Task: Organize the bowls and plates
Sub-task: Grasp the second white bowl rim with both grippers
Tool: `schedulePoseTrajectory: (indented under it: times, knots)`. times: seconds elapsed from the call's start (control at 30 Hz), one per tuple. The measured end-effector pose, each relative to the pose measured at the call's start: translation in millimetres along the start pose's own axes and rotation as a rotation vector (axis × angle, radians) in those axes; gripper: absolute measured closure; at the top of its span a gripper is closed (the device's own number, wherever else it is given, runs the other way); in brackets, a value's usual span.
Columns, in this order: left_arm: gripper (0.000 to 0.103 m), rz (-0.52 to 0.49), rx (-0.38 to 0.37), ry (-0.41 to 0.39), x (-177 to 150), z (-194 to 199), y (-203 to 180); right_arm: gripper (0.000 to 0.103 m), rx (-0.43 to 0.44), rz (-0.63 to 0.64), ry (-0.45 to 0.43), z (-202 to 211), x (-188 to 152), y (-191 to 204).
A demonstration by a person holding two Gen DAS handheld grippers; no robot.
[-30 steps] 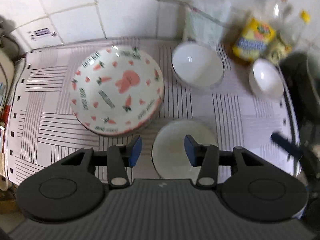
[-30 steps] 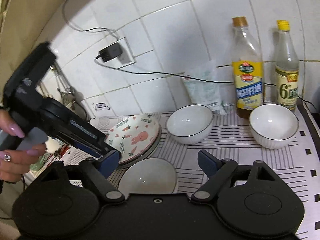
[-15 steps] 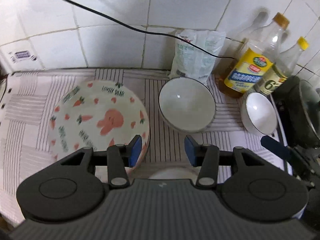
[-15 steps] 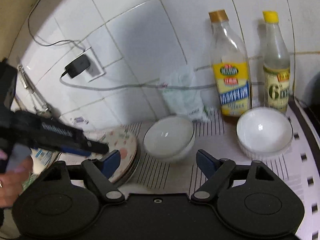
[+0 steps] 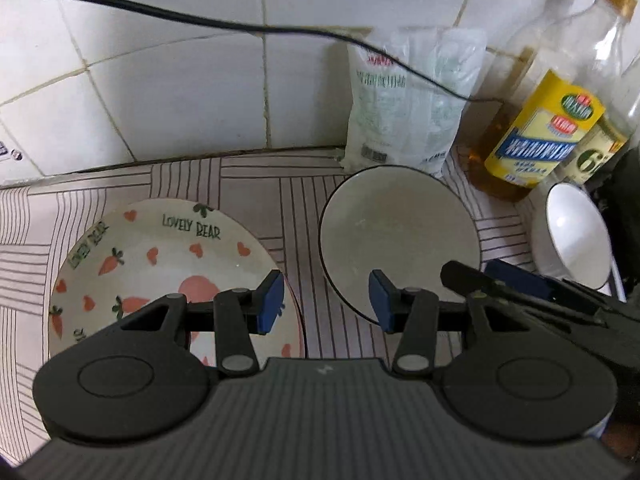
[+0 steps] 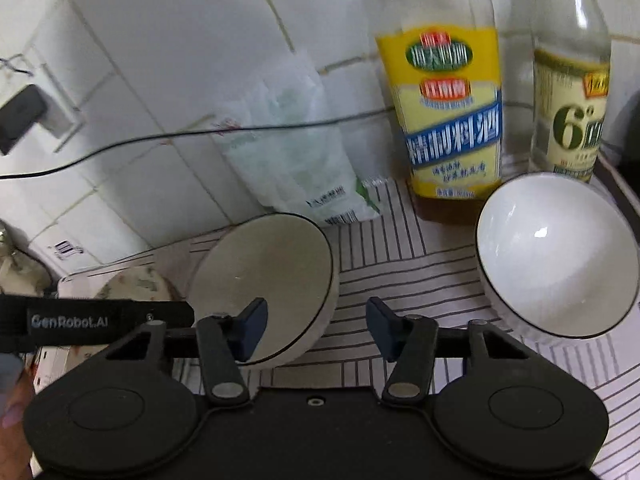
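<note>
1. The carrot-print plate (image 5: 160, 264) is lying at the left on the striped mat (image 5: 248, 176).
2. The middle bowl (image 5: 400, 236) is sitting right of it; the small bowl (image 6: 556, 256) is sitting farther right.
3. The left gripper (image 5: 326, 300) is hovering unclenched between plate and middle bowl.
4. The right gripper (image 6: 316, 328) is closing across the middle bowl's rim, not yet pinching.

plate (image 5: 160, 264) "LOVELY BEAR", strap (image 6: 80, 322) "GenRobot.AI"

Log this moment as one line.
left tongs: open, empty | right tongs: closing, straddling near rim of black-rimmed white ceramic bowl
</note>
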State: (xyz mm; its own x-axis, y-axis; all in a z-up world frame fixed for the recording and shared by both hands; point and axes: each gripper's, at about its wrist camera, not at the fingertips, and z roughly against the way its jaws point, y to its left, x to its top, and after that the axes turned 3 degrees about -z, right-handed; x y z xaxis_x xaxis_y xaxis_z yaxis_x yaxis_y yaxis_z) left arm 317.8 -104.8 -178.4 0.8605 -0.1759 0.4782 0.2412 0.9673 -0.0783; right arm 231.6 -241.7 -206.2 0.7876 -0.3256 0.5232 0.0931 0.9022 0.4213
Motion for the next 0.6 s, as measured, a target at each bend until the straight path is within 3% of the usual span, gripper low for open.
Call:
schedulePoseTrajectory:
  times: [0.07,0.23,0.33,0.47,0.6]
  knots:
    - [0.057,-0.014,0.009,0.008,2,-5,-1,0.069,-0.019,-0.021,0.013,-9,-1,-3]
    - [0.057,-0.046,0.027,0.012,4,-11,-4,0.091,-0.035,-0.045,0.009,-11,-6,-6]
    - [0.057,-0.071,0.032,0.010,6,-13,-5,0.093,-0.043,-0.082,0.024,-12,-7,-11]
    - [0.058,-0.086,0.028,0.013,9,-8,-4,0.094,0.019,-0.218,0.048,-14,-7,-28]
    - [0.059,-0.121,0.021,-0.048,11,1,-12,0.094,0.011,-0.216,0.039,-15,-7,-28]
